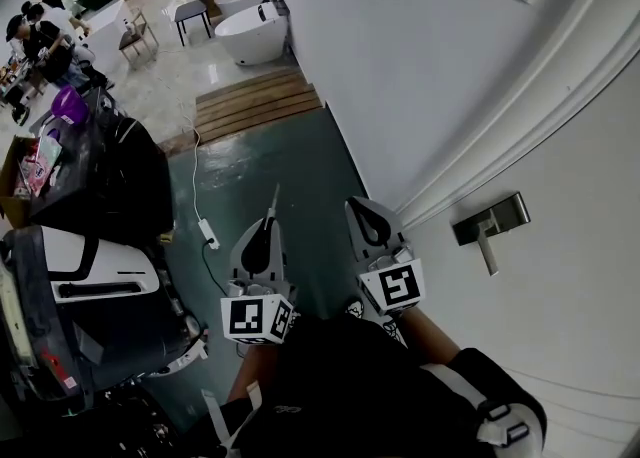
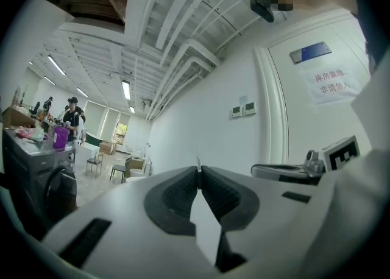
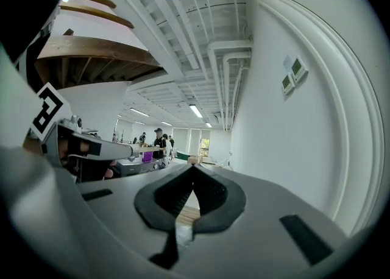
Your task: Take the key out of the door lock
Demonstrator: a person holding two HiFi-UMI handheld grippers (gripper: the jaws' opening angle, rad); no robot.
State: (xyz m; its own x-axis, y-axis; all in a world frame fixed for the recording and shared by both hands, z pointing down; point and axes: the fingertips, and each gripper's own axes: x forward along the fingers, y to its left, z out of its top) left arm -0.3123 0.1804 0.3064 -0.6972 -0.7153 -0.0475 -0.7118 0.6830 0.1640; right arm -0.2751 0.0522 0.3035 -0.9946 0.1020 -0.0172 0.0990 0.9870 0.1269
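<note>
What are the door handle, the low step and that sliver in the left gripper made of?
Door handle: seemingly metal, brushed silver-grey, dull sheen. Step: wood, brown boards with visible seams. Sliver, pinched in the shut left gripper: thin and pale, probably metal, perhaps the key; too small to tell.

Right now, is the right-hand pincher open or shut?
Shut. In the right gripper view, the right gripper has its two dark pads meeting at the tips, and nothing sits between them.
</note>
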